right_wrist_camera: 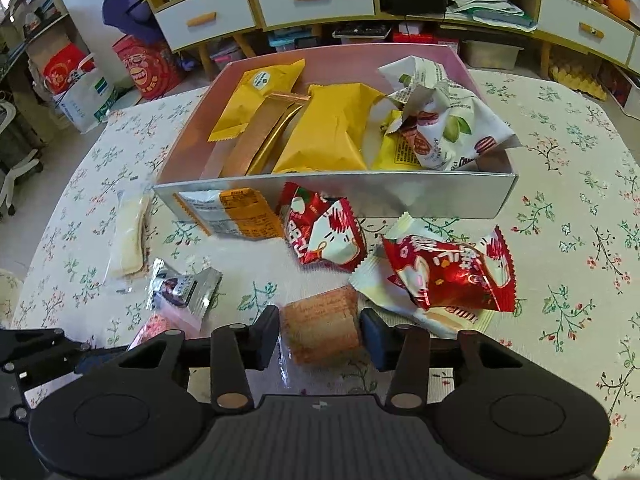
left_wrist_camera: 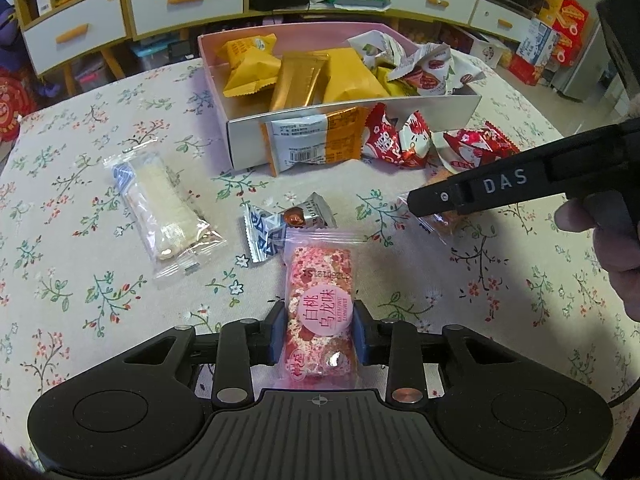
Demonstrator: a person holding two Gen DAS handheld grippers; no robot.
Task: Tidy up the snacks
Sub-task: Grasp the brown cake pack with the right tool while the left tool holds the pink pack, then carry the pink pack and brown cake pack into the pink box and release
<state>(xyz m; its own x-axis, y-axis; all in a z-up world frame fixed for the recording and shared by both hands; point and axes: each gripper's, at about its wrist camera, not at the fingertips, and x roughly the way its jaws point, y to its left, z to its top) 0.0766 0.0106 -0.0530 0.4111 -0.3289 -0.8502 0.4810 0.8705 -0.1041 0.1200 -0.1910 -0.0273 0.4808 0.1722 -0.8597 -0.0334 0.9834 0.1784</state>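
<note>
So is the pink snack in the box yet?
Not yet. The pink snack lies on the table, gripped by the left gripper, short of the box.

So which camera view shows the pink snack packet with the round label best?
The left wrist view. There the pink snack packet lies in the centre, its round label readable, pinched between the left tongs. In the right wrist view only a pink corner shows at the lower left, partly hidden behind the tongs' body.

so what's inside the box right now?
The box holds yellow packets, a gold bar packet and white printed wrappers. Anything beneath them is covered.
</note>
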